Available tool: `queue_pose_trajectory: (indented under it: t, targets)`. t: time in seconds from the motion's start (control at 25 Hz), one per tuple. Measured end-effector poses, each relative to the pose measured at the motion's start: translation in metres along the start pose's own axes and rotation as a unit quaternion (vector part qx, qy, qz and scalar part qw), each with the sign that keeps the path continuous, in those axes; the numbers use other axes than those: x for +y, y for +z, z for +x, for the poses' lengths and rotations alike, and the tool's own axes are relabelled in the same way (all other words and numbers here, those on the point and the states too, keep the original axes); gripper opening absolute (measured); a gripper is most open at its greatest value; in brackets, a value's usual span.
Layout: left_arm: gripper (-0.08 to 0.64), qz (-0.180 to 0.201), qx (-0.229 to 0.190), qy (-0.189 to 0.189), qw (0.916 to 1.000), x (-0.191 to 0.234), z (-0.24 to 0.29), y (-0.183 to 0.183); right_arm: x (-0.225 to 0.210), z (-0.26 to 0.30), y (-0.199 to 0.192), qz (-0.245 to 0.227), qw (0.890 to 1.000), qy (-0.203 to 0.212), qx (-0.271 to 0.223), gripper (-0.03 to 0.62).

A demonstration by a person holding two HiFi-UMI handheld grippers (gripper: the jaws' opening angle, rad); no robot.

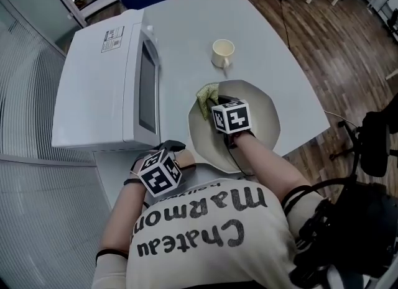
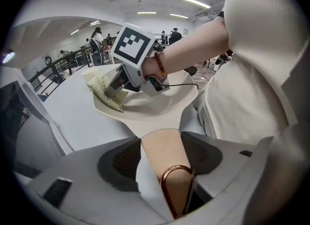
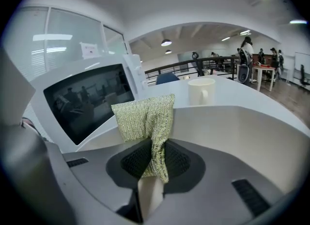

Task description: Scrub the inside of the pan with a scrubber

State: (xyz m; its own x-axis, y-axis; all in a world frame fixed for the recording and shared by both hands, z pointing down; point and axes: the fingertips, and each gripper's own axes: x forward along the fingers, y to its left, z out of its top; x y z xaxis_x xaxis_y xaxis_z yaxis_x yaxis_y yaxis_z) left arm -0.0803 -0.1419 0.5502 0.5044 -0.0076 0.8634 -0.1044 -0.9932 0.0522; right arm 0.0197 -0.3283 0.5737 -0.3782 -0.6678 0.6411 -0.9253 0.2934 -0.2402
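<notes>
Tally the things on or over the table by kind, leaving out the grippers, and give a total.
microwave: 1
cup: 1
pan: 1
scrubber: 1
Total: 4

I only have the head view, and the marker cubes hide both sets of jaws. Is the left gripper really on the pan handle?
Observer: Yes. In its own view the left gripper is closed on the handle, with a pad on each side.
Operator: And the scrubber?
Observer: The right gripper pinches the scrubber by its lower end. The rest stands free above the jaws.
Operator: Is it on the pan?
Observer: The left gripper view shows the free end lying on the pan, just inside its rim.
</notes>
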Motion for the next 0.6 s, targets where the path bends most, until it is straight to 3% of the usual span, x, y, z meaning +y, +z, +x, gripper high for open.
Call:
queue_pose_trajectory:
  t: [0.4,0.6]
  targets:
    - [0.273,0.005,0.001,0.001,1.0,-0.001,0.0,0.001,-0.047,-0.007,0.006,0.082,0.991,-0.102,-0.032,0.064]
    - [0.273,0.011,0.003,0.0,0.9999,0.001,0.0,0.0,-0.079,-0.017,0.001,0.175,0.972,-0.151,-0.045,0.064]
